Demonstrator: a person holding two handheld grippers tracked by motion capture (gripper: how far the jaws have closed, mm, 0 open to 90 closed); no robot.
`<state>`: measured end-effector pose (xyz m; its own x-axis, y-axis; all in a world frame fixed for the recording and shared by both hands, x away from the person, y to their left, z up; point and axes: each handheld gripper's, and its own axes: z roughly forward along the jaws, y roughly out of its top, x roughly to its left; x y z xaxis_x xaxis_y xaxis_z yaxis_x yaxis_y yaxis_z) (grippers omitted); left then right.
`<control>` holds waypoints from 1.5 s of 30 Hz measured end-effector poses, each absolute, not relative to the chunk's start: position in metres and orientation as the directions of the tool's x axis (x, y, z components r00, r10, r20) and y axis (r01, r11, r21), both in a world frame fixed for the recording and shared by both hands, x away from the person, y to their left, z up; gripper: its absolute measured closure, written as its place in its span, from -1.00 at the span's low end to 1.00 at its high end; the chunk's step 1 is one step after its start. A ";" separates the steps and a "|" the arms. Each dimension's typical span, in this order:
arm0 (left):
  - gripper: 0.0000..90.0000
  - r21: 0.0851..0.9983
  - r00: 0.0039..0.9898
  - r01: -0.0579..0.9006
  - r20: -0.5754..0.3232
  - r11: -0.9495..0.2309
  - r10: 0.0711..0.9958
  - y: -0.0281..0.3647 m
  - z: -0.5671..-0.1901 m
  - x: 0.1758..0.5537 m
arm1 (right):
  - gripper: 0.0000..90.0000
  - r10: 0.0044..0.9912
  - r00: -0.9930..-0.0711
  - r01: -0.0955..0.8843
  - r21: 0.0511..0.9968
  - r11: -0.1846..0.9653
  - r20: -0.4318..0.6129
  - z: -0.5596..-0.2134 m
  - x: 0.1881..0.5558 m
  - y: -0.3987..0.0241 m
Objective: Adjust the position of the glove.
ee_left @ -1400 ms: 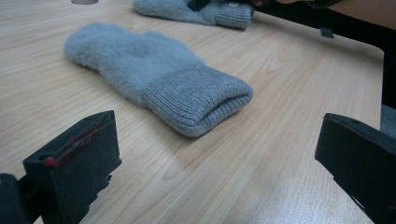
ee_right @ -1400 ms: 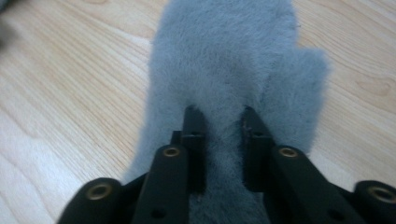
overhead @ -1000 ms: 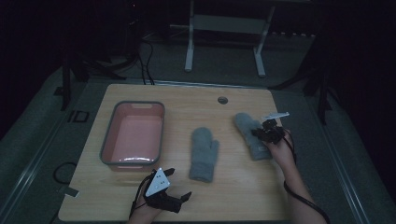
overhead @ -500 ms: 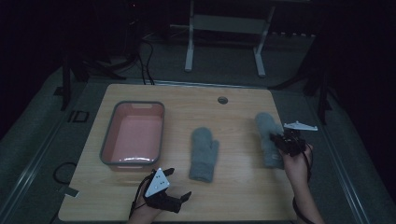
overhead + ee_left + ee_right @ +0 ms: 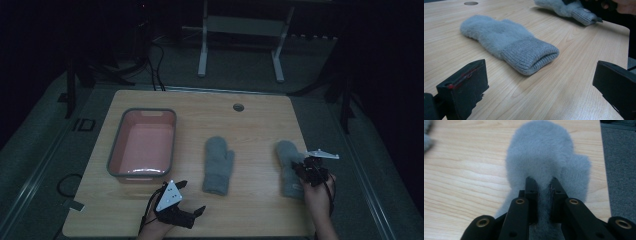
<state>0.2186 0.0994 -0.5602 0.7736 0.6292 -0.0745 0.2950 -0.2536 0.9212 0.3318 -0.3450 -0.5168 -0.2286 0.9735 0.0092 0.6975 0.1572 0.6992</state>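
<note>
Pink basin beside grey mittens

High view looks down; both gripper views sit close, sharing the mittens.

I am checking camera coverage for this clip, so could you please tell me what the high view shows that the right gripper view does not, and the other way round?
High view alone: the pink tub, the left gripper resting open near the table's front edge, and the whole middle mitten.

Right gripper view alone: a close look at the right gripper, its jaws pinching a fold of fleece on the right mitten.

Both share: the right mitten, the wooden tabletop, and the grey floor beyond the table's right edge.
</note>
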 end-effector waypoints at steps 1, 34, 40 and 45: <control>-1.00 0.921 0.774 0.295 -0.075 -0.253 0.629 0.099 -0.560 0.219 | 0.78 0.972 -0.235 0.698 0.697 0.163 0.008 -0.519 0.333 -0.345; -1.00 0.920 0.780 0.292 -0.070 -0.262 0.622 0.099 -0.561 0.219 | 0.03 0.817 -0.576 0.603 0.670 0.432 -0.009 -0.538 0.350 -0.379; -1.00 0.918 0.781 0.292 -0.069 -0.266 0.620 0.098 -0.562 0.219 | 0.23 0.820 -0.570 0.578 0.686 0.442 -0.047 -0.546 0.345 -0.373; -1.00 0.919 0.781 0.292 -0.067 -0.267 0.621 0.098 -0.561 0.219 | 0.74 0.885 -0.464 0.634 0.684 0.360 -0.035 -0.542 0.340 -0.361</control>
